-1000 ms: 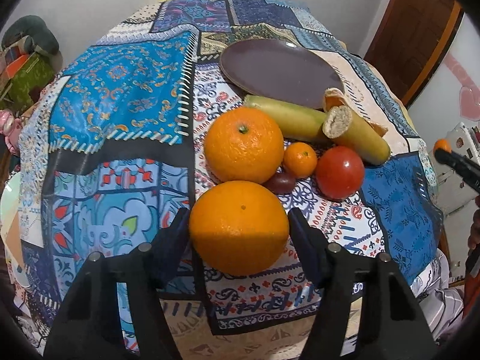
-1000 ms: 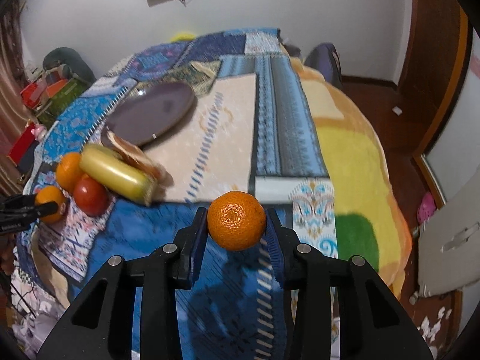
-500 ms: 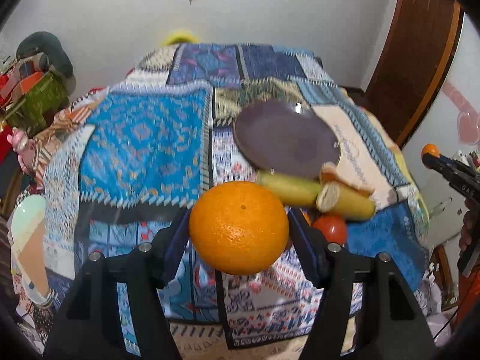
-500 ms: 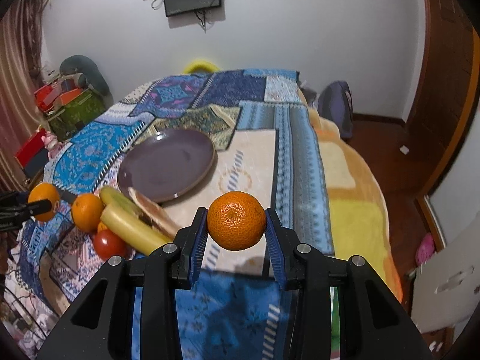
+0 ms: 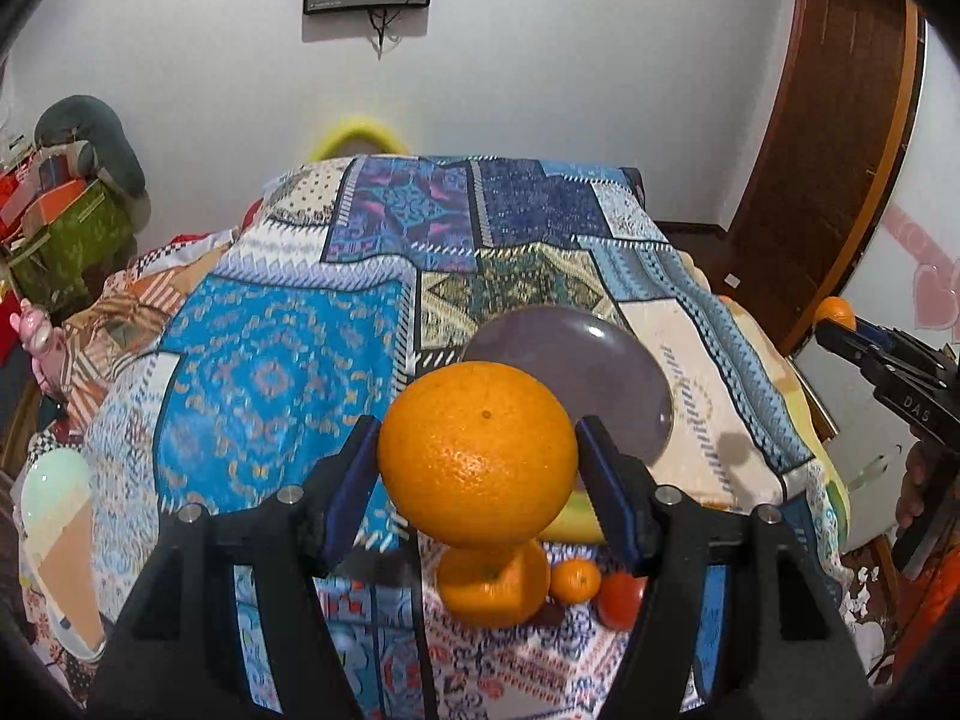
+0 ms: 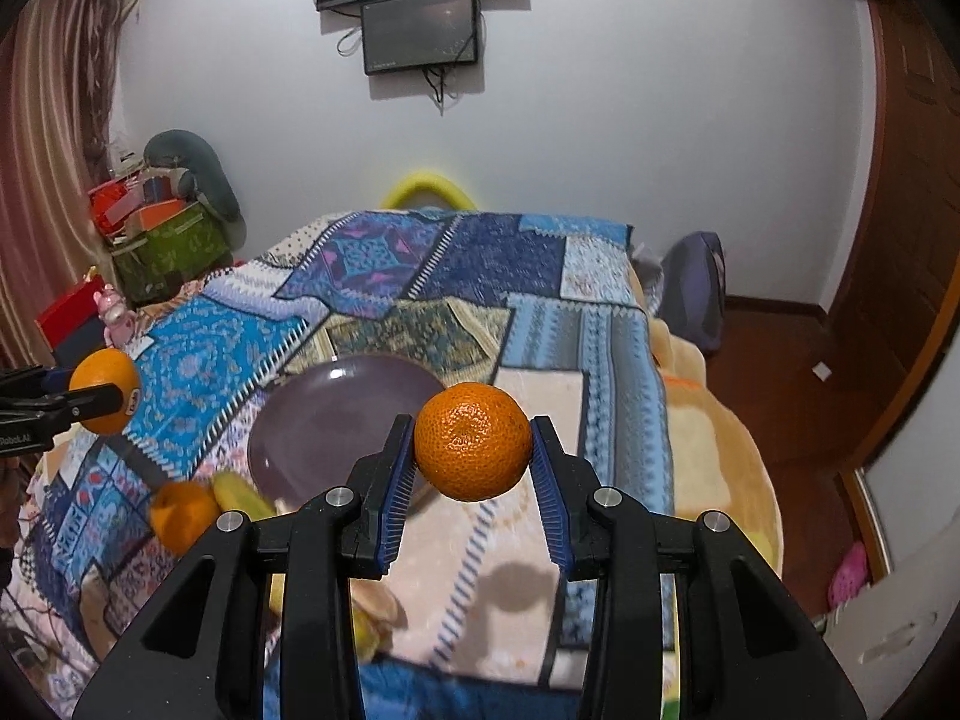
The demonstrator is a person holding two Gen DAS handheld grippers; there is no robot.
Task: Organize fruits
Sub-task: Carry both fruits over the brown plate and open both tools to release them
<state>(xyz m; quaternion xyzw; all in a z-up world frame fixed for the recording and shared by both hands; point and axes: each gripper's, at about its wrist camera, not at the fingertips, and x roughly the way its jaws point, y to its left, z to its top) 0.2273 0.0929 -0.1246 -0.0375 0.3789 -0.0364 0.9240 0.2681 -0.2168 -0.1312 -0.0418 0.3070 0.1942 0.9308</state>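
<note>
The left gripper (image 5: 478, 462) is clamped on a big orange (image 5: 478, 453), both blue pads pressed against its sides, and it's held up in the air above the patchwork quilt (image 5: 276, 372). The right gripper (image 6: 473, 456) has its pads squeezed on a small mandarin (image 6: 473, 441), a much narrower grip, also up off the bed. Just past both of them sits the purple plate (image 6: 336, 414), lying flat on the quilt with nothing on it. In the left wrist view, right under the held orange, there's a second orange (image 5: 492, 585) on the quilt, with a tiny mandarin (image 5: 575, 579) just beside it and a tomato (image 5: 621, 597) next to that. A bit of yellow-green banana (image 5: 573, 519) peeks out behind the held fruit. Off at the far wall there's a dark screen (image 6: 420, 30) mounted up high, and a green box (image 6: 171, 252) of clutter stands left of the bed.
</note>
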